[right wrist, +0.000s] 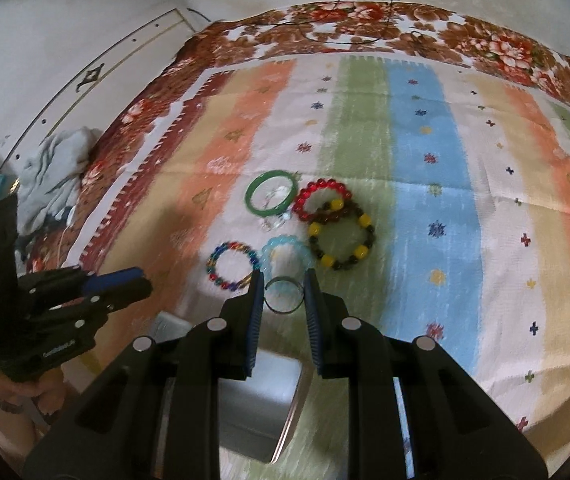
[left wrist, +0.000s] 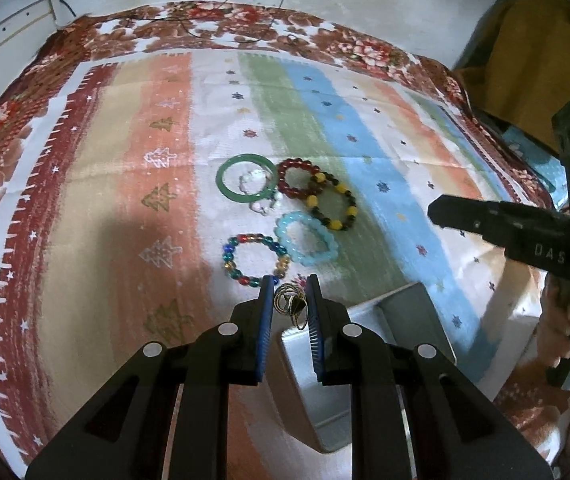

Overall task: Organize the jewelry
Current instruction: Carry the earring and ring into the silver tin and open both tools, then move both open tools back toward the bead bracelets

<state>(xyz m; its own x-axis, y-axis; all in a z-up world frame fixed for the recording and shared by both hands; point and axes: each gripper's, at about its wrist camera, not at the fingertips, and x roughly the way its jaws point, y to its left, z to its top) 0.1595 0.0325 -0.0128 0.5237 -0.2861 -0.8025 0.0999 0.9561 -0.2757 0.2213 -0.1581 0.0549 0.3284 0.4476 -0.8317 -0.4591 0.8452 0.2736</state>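
Left wrist view: left gripper (left wrist: 289, 300) pinches a tangle of thin gold rings (left wrist: 291, 305) between its blue pads, lifted above the near corner of the grey box (left wrist: 417, 312).
Right wrist view: right gripper (right wrist: 284, 294) pinches a plain silver ring (right wrist: 283, 295) across its width, poised over the box (right wrist: 261, 392), which sits under and just behind the fingertips.
Still on the cloth: green bangle (left wrist: 246, 182) with a clear bracelet (left wrist: 254, 184) partly inside it; dark red bracelet (left wrist: 300, 179) overlapping the yellow-and-black bracelet (left wrist: 335, 206); pale blue bracelet (left wrist: 305, 239); multicolour bracelet (left wrist: 255, 259). All lie close together on the striped cloth (left wrist: 125, 160).
Step in hand: carrying picked pieces to the box, judging by both grippers being loaded and next to it.
Progress: early; the box interior looks bare where it shows, and six pieces remain outside.
Next move: bring each gripper over the box opening, lower it, then spread the fingers to drop the piece.
Care: the two grippers share a small box, so one should go at a time; the gold tangle may snag on a pad when let go.
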